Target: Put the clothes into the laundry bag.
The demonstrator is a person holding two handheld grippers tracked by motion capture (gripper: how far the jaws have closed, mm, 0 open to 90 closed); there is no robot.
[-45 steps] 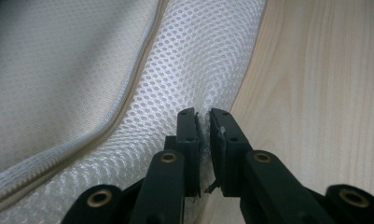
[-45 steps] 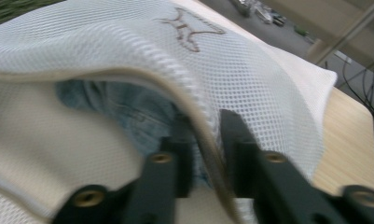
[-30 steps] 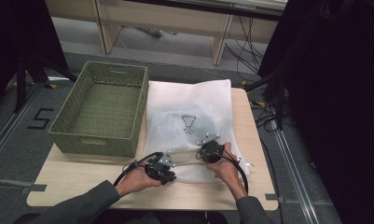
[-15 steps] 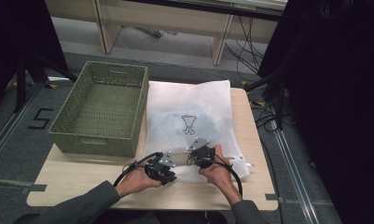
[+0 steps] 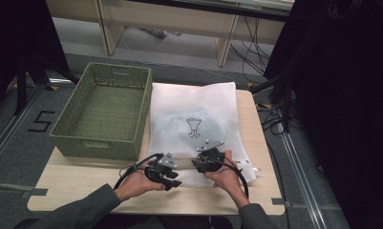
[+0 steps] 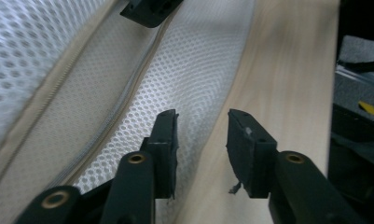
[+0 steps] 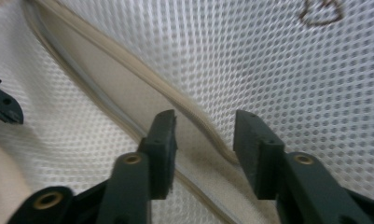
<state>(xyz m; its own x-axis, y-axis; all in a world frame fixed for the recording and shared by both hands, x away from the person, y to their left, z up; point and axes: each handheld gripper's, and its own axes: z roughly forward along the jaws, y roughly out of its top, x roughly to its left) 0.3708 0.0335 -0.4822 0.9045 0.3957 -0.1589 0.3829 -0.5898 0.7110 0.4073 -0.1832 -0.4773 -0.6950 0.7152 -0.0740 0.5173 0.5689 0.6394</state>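
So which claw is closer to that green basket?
Left. The left claw sits just below the green basket's near right corner; the right claw is farther right, over the white mesh bag.

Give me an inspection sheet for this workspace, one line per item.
Surface: light wooden table, bare along the near edge.
Job's things: white mesh bag lying flat, zipper part open at its near edge.
Clutter: green basket left of the bag, nothing inside.
Grippers: left hand-held gripper open over the bag's edge and the wood; right hand-held gripper open over the zipper; both sets of jaws have just been opening, nothing gripped.
Cables: a black cable trails from each gripper; more lie on the floor at far right.
Surroundings: grey floor, wooden furniture legs behind the table.
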